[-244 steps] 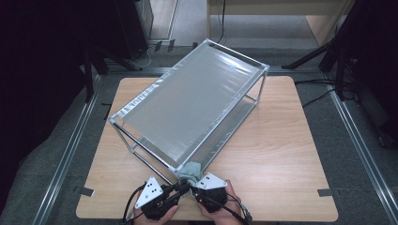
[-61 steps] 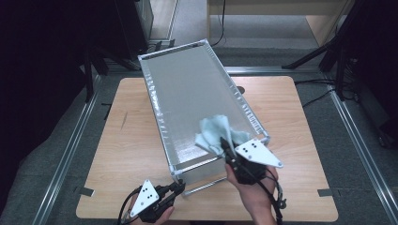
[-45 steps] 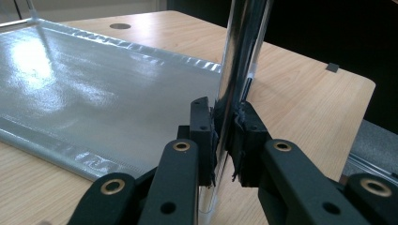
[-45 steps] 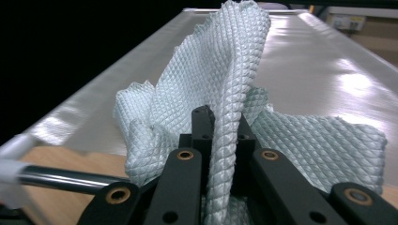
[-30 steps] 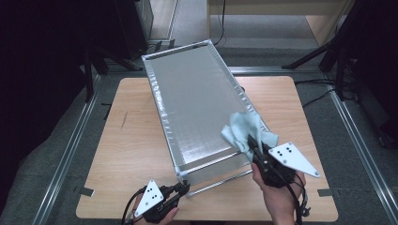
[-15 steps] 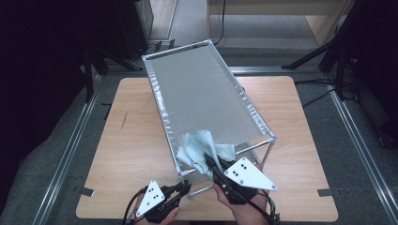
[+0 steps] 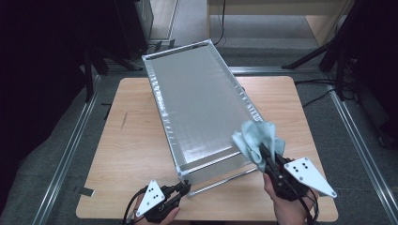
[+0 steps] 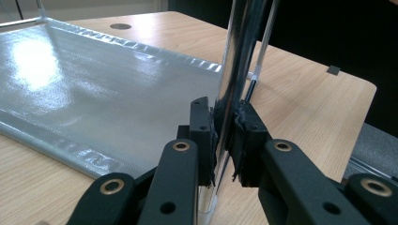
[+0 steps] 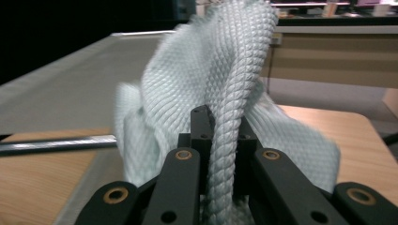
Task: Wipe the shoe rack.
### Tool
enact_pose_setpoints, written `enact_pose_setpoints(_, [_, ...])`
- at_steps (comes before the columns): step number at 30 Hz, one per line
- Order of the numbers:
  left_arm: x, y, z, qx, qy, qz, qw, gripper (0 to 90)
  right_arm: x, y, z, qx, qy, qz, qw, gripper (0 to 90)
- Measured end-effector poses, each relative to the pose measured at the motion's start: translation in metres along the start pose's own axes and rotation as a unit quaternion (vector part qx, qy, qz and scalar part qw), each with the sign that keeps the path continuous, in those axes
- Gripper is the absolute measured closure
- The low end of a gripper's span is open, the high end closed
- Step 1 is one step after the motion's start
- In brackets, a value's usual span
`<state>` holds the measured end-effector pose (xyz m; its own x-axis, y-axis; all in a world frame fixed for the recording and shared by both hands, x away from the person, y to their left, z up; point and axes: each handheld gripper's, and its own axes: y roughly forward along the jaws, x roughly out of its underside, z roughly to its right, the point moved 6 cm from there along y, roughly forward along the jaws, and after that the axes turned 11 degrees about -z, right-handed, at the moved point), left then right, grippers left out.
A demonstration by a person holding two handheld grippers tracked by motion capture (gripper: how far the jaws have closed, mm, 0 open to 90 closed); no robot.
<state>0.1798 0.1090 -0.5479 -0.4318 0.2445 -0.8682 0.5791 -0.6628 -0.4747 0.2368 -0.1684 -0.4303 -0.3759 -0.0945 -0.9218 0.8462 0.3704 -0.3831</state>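
Observation:
A metal-framed rack with a silvery sheet top (image 7: 197,108) stands slantwise on the wooden table (image 7: 136,145). My left gripper (image 7: 185,187) is shut on the rack's near corner leg (image 8: 237,70), its pads pressing the shiny tube from both sides (image 8: 225,131). My right gripper (image 7: 263,152) is shut on a bunched pale green cloth (image 7: 256,136), held at the sheet's near right edge. In the right gripper view the woven cloth (image 9: 211,70) rises from between the jaws of that gripper (image 9: 220,126) and hides most of the sheet behind it.
The rack's lower rail (image 7: 220,180) runs along the near end above the table. Metal floor rails (image 7: 65,154) flank the table on both sides. A black stand (image 7: 324,51) and cables lie on the floor at the back right.
The right gripper swept the cloth from the sheet's right edge over to its near end, then back to the right edge. Left gripper and rack have held still over the last second.

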Motion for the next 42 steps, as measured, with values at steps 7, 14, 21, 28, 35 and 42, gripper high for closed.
enact_pose_setpoints(7, [0.0,0.0,-0.001,0.002,0.002,0.0,1.0,80.4,0.035,0.009,0.011,0.041,-0.018,-0.042,0.9981,84.7])
enact_pose_setpoints(14, [0.0,0.0,-0.001,0.003,0.003,-0.001,1.0,80.5,0.087,0.059,0.01,0.046,-0.05,-0.149,0.9865,84.9])
enact_pose_setpoints(21, [0.0,0.0,-0.001,0.004,0.003,-0.001,1.0,80.4,0.124,0.09,0.023,0.058,-0.032,-0.232,0.9704,84.9])
enact_pose_setpoints(28, [-0.001,0.001,-0.001,0.005,-0.002,0.0,1.0,80.3,0.126,0.093,-0.002,0.019,-0.02,-0.236,0.9714,84.9])
enact_pose_setpoints(35, [-0.001,0.001,0.0,0.005,-0.005,0.001,1.0,80.3,0.133,0.101,-0.067,-0.05,-0.064,-0.241,0.9671,84.4])
enact_pose_setpoints(42, [-0.001,0.001,0.0,0.005,-0.005,0.001,1.0,80.3,0.138,0.101,-0.123,-0.119,-0.091,-0.247,0.9572,83.1])
